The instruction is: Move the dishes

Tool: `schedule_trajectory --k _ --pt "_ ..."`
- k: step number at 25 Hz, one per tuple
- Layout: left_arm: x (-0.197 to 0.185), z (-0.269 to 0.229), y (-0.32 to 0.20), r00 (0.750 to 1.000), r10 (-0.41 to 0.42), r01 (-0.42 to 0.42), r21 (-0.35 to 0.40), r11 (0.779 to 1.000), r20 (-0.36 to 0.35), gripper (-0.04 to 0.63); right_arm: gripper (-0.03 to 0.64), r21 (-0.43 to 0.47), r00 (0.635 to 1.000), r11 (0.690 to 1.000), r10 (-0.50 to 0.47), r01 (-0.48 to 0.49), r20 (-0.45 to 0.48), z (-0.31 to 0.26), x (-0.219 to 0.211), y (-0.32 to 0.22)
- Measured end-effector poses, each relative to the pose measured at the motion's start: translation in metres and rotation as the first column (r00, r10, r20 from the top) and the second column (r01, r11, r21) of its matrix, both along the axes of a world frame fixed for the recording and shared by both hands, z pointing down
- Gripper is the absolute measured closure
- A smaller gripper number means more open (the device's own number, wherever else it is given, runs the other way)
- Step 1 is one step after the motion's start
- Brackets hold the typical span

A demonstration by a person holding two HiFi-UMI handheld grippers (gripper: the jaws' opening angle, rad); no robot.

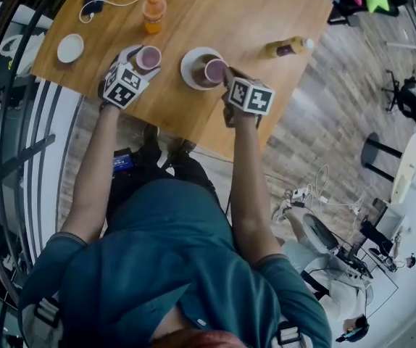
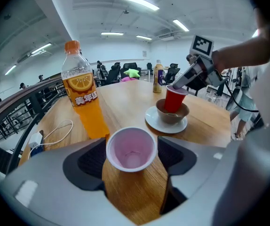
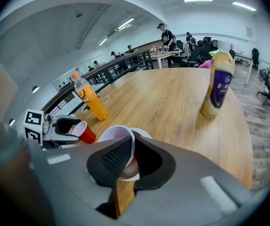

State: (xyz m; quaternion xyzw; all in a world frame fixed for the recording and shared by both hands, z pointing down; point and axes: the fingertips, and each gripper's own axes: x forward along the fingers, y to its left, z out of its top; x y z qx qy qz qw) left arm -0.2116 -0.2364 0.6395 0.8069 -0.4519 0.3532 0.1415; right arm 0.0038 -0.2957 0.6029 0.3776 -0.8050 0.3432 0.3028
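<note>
two red cups, one in each hand-held gripper, over the wooden desk

my left hand-held gripper point(image 1: 141, 62) has its jaws spread wide, with the pads against both sides of the left red cup point(image 2: 131, 147), which tilts back towards me, low over the near left part of the desk point(image 1: 266, 13). my right hand-held gripper point(image 1: 226, 78) is nearly closed, pinching the wall of the right red cup point(image 2: 175, 98) at its rim. that cup sits in a brown bowl point(image 2: 184, 113) on a white saucer point(image 2: 156, 121), just right of the left cup. an orange soda bottle point(image 2: 81, 93) stands beyond the left cup, a small white plate point(image 1: 70, 48) lies at the far left, and a purple-labelled bottle point(image 3: 219, 81) stands to the far right.
</note>
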Motion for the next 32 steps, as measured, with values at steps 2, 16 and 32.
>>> schedule_trajectory --k 2,16,32 --pt "-0.001 0.0 0.002 1.0 -0.003 0.003 -0.001 1.0 -0.001 0.252 0.588 0.012 1.0 1.0 0.005 -0.006 0.016 -0.009 0.002 -0.002" --pt "0.001 -0.038 0.004 0.999 -0.042 0.043 0.056 0.997 -0.025 0.238 0.586 0.105 0.993 0.992 0.063 -0.073 0.097 -0.07 0.058 -0.02" --pt "0.005 -0.108 0.02 0.993 -0.077 0.093 0.199 0.976 -0.084 0.255 0.586 0.068 0.971 0.97 0.23 -0.235 0.071 -0.044 0.161 -0.023"
